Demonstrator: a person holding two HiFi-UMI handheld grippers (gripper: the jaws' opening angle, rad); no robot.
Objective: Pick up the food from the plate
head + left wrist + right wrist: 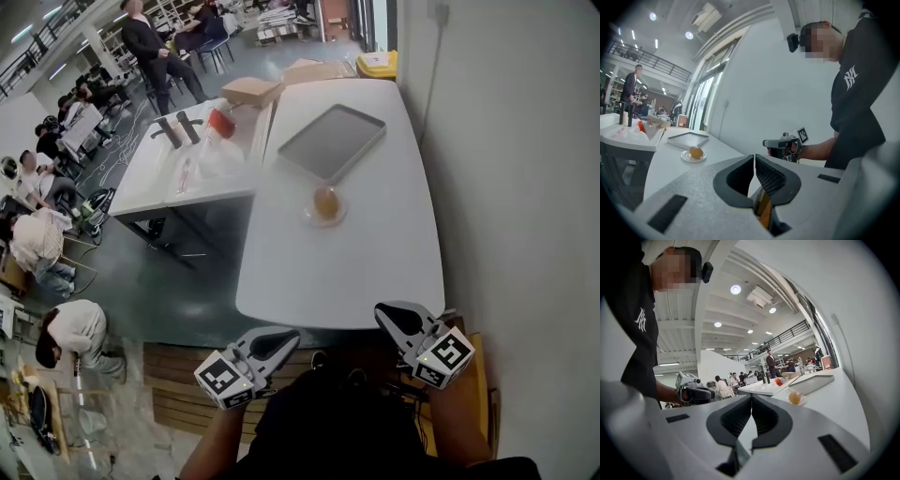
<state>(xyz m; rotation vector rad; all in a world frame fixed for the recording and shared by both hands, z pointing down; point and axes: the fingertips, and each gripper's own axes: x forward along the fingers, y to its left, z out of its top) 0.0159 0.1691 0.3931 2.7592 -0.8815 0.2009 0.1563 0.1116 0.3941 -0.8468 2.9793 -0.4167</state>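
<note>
A round golden-brown piece of food point(325, 201) sits on a small clear plate point(309, 217) at the middle of the white table point(375, 262). In the left gripper view the food point(696, 152) lies far ahead, and in the right gripper view it point(795, 397) is also distant. My left gripper point(286, 335) hangs off the table's near edge, shut and empty. My right gripper point(386, 312) hovers just over that near edge, also shut with nothing in it. The jaws of each gripper point(754, 161) point(751, 404) meet edge to edge.
A grey tray point(331, 141) lies beyond the plate. A second table point(178, 173) to the left carries dark bottles point(178, 129), a red item, a plastic bag and a cardboard box point(251, 90). A wall point(506, 141) runs along the right. People sit and stand at far left.
</note>
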